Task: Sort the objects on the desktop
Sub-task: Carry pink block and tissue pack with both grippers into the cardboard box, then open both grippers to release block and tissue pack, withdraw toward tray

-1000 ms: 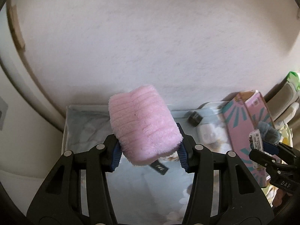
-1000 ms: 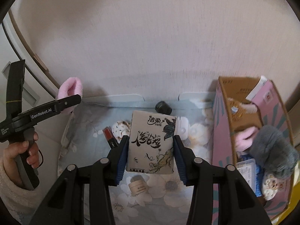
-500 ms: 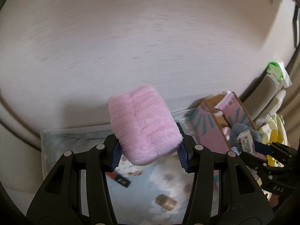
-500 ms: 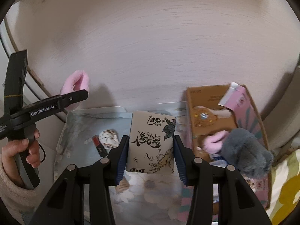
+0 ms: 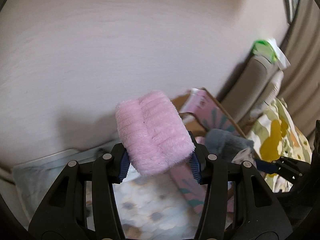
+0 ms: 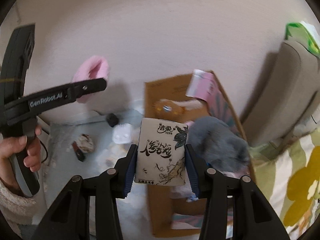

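Note:
My left gripper [image 5: 160, 165] is shut on a fluffy pink band [image 5: 153, 132], held up in the air over the floral mat [image 5: 156, 210]. In the right wrist view the same pink band [image 6: 93, 76] shows past the left gripper's black body, held by a hand [image 6: 22, 152]. My right gripper [image 6: 161, 166] is shut on a white tissue pack [image 6: 162, 152] with black calligraphy. It hangs above the left edge of an open cardboard box [image 6: 180, 88] with pink sides, which holds a grey fluffy piece [image 6: 218, 138] and other soft items.
On the mat lie a small black cube [image 6: 112, 119], a white case [image 6: 122, 134], a patterned round item [image 6: 86, 143] and a dark stick [image 6: 79, 154]. A wall rises close behind. To the right stand a beige cushion [image 6: 290, 92] and a yellow-green floral cloth [image 6: 290, 180].
Both grippers have swung to the right with their loads, so the box now sits nearer the middle of each view. The grips have not changed.

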Demonstrator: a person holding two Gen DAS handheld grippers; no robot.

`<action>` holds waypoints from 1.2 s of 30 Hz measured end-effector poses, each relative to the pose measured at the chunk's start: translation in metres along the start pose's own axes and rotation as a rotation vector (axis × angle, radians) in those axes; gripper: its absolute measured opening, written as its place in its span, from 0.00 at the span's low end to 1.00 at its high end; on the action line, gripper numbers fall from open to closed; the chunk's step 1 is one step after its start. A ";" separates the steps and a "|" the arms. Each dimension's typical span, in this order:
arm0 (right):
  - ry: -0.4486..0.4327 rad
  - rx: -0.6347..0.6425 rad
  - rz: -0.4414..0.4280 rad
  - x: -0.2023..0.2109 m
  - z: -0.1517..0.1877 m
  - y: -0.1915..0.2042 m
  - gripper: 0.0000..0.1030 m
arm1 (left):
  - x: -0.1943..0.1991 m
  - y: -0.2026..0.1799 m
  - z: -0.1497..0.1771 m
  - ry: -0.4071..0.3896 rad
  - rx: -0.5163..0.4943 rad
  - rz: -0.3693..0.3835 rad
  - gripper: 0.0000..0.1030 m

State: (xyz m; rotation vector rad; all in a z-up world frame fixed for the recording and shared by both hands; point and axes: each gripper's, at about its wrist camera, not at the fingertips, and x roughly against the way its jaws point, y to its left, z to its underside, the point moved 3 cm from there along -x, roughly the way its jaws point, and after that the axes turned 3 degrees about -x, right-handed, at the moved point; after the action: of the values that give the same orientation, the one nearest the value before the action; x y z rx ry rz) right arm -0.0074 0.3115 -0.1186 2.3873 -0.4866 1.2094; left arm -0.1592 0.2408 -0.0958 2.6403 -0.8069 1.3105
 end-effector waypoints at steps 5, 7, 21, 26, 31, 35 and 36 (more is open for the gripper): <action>0.036 -0.030 -0.002 -0.009 0.010 -0.028 0.41 | -0.041 -0.041 -0.007 0.054 -0.046 0.044 0.45; 0.051 -0.030 -0.002 -0.015 0.013 -0.036 0.41 | -0.061 -0.056 -0.008 0.082 -0.062 0.052 0.45; 0.134 0.045 -0.083 -0.041 0.025 -0.036 0.41 | -0.137 -0.093 0.003 0.177 -0.089 0.014 0.45; 0.143 0.054 -0.081 -0.043 0.026 -0.035 0.41 | -0.138 -0.092 0.002 0.181 -0.093 -0.004 0.45; 0.133 0.089 -0.042 -0.041 0.024 -0.029 0.69 | -0.132 -0.091 0.002 0.176 -0.075 -0.006 0.62; 0.109 0.053 -0.051 -0.037 0.023 -0.027 0.78 | -0.119 -0.091 -0.004 0.138 -0.109 -0.029 0.99; 0.107 0.043 -0.055 -0.036 0.023 -0.026 0.78 | -0.117 -0.092 -0.005 0.133 -0.119 -0.033 0.99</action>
State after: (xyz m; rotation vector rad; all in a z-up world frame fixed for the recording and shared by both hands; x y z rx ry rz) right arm 0.0005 0.3263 -0.1662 2.3406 -0.3622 1.3276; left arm -0.1753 0.3703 -0.1677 2.4359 -0.7927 1.3677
